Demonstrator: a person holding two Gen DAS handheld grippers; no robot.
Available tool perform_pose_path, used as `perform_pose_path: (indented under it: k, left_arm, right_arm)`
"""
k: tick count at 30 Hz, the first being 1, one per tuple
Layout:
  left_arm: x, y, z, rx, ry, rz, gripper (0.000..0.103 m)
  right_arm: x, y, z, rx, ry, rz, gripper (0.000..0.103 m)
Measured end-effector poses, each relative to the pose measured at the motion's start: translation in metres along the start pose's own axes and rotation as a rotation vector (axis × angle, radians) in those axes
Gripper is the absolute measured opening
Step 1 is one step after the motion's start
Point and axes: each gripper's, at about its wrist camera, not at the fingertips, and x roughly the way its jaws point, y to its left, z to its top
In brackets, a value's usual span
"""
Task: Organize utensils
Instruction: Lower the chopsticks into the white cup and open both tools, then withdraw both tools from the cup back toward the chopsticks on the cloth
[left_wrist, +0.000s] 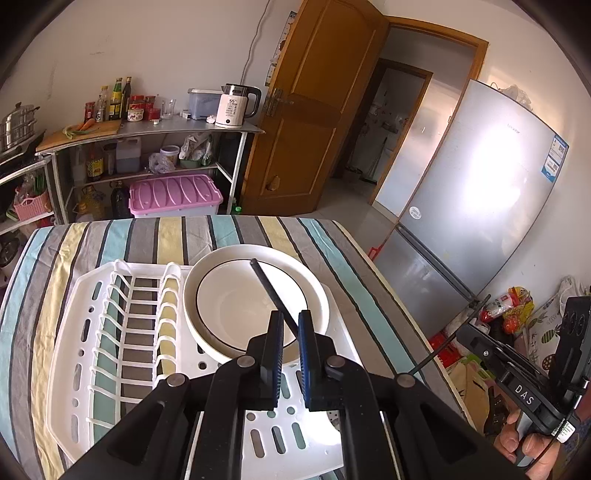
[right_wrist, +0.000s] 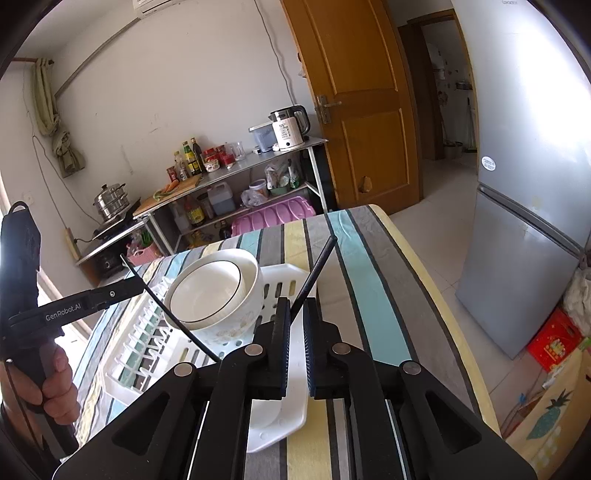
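Note:
My left gripper (left_wrist: 291, 317) is shut on a thin black chopstick (left_wrist: 267, 288) that slants up and to the left over the stacked white bowls (left_wrist: 229, 306). The bowls have a black rim line and sit in the right part of a white dish rack (left_wrist: 74, 332). My right gripper (right_wrist: 295, 304) is shut on a second black chopstick (right_wrist: 317, 266), which points up and right above the rack's edge (right_wrist: 284, 284), just right of the bowls (right_wrist: 207, 295). In the right wrist view, the left gripper (right_wrist: 138, 286) and its chopstick (right_wrist: 170, 314) show at the left.
The rack lies on a table with a striped cloth (left_wrist: 369, 295). A grey fridge (left_wrist: 480, 203) stands to the right and a wooden door (left_wrist: 306, 110) behind. A metal shelf (left_wrist: 147, 129) with bottles and a kettle lines the back wall. Bags and boxes (right_wrist: 554, 343) lie on the floor.

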Motion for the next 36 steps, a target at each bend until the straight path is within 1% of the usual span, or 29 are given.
perform_pose_path:
  k: [2, 4, 8, 11, 17, 20, 23, 25, 31, 36]
  left_arm:
    - [-0.004, -0.001, -0.003, 0.012, 0.0, -0.004, 0.007]
    - [-0.009, 0.0, -0.008, 0.014, 0.003, -0.008, 0.008]
    - [-0.029, -0.001, -0.021, 0.037, -0.017, 0.007, 0.01]
    - [-0.054, -0.003, -0.038, 0.068, -0.053, 0.024, 0.01]
    - [-0.108, 0.0, -0.092, 0.095, -0.098, 0.043, 0.01]
    - [-0.131, 0.004, -0.124, 0.081, -0.111, 0.06, 0.01]
    - [-0.153, 0.006, -0.157, 0.074, -0.124, 0.055, 0.011]
    - [-0.166, 0.006, -0.177, 0.079, -0.131, 0.069, 0.01]
    - [-0.194, 0.015, -0.225, 0.089, -0.118, 0.106, 0.01]
    - [-0.202, 0.025, -0.249, 0.091, -0.094, 0.145, 0.011]
  right_arm:
    - [-0.002, 0.003, -0.003, -0.013, 0.006, 0.003, 0.009]
    - [-0.006, 0.006, -0.005, -0.025, 0.007, 0.009, 0.016]
    - [-0.02, 0.013, -0.015, -0.05, -0.007, 0.0, 0.017]
    - [-0.039, 0.02, -0.027, -0.068, -0.025, 0.011, 0.017]
    - [-0.073, 0.045, -0.069, -0.122, -0.049, 0.053, 0.017]
    - [-0.084, 0.058, -0.095, -0.146, -0.042, 0.078, 0.017]
    - [-0.092, 0.068, -0.12, -0.162, -0.025, 0.094, 0.017]
    - [-0.097, 0.073, -0.135, -0.166, -0.017, 0.102, 0.017]
    - [-0.108, 0.085, -0.177, -0.192, 0.026, 0.131, 0.017]
    - [-0.11, 0.09, -0.197, -0.204, 0.065, 0.149, 0.017]
